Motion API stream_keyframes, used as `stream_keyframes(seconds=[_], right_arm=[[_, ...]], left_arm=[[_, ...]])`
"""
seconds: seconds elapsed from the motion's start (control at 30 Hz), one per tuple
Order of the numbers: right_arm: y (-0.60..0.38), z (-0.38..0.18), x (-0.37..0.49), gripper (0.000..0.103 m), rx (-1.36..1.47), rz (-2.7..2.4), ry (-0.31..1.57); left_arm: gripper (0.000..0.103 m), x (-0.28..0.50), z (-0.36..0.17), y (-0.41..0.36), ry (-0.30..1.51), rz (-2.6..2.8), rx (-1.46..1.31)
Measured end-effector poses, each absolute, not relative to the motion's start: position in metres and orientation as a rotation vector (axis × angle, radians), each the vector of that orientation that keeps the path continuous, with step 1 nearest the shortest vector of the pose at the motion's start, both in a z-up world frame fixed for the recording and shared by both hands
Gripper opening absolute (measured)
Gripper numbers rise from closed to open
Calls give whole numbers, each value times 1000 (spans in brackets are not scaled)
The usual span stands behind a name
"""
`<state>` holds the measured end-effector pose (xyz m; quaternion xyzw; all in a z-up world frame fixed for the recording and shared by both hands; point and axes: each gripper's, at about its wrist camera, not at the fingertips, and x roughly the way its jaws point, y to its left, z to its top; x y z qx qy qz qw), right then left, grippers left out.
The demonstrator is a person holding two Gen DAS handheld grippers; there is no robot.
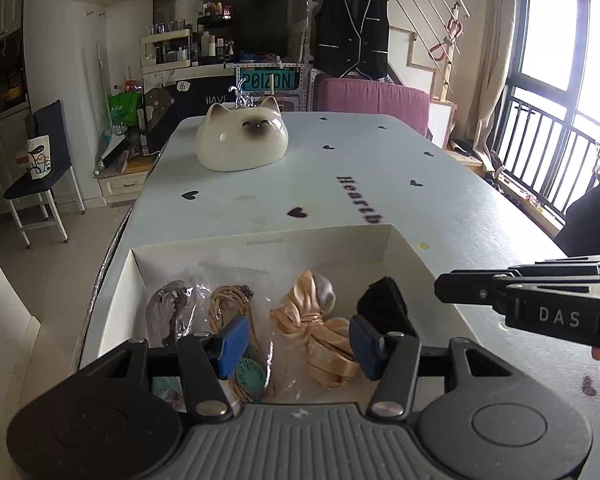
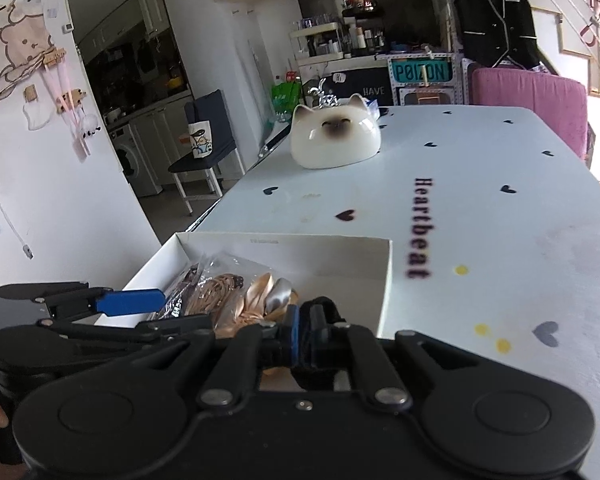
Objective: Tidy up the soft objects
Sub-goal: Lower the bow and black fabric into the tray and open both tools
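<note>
A white open box (image 1: pixel 324 242) sits on the table's near end. Inside lie a peach satin ribbon bow (image 1: pixel 324 336), a black soft piece (image 1: pixel 384 304), tan cords in clear plastic (image 1: pixel 228 304) and a dark bagged item (image 1: pixel 172 308). My left gripper (image 1: pixel 296 346) is open above the box, its blue pads either side of the bow. My right gripper (image 2: pixel 306 330) is shut on the black soft piece (image 2: pixel 320 308) at the box's right near corner (image 2: pixel 384 280). The right gripper also shows from the side in the left wrist view (image 1: pixel 540 292).
A white ceramic cat-head figure (image 1: pixel 242 140) stands at the table's far end, also in the right wrist view (image 2: pixel 336 138). The pale tablecloth (image 1: pixel 440 184) has black hearts and lettering. A dark chair (image 1: pixel 40 168) stands left; a pink sofa (image 1: pixel 372 100) is behind.
</note>
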<state>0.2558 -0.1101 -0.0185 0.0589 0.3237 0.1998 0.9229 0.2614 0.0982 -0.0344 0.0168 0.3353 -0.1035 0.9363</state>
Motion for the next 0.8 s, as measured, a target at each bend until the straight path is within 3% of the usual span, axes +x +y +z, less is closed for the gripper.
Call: stream_keyframes(seconds=[0.13, 0.4, 0.67, 0.8], right_arm=[[-119, -13, 242, 24, 121, 392, 645], [-133, 2, 209, 46, 109, 356, 589], [-147, 10, 171, 69, 117, 321, 525], [-155, 11, 153, 77, 125, 300, 500]], left_arm=[[59, 247, -27, 101, 672, -200, 4], [84, 208, -11, 109, 615, -161, -9], [101, 165, 3, 108, 542, -160, -7], [103, 147, 6, 105, 509, -150, -2]])
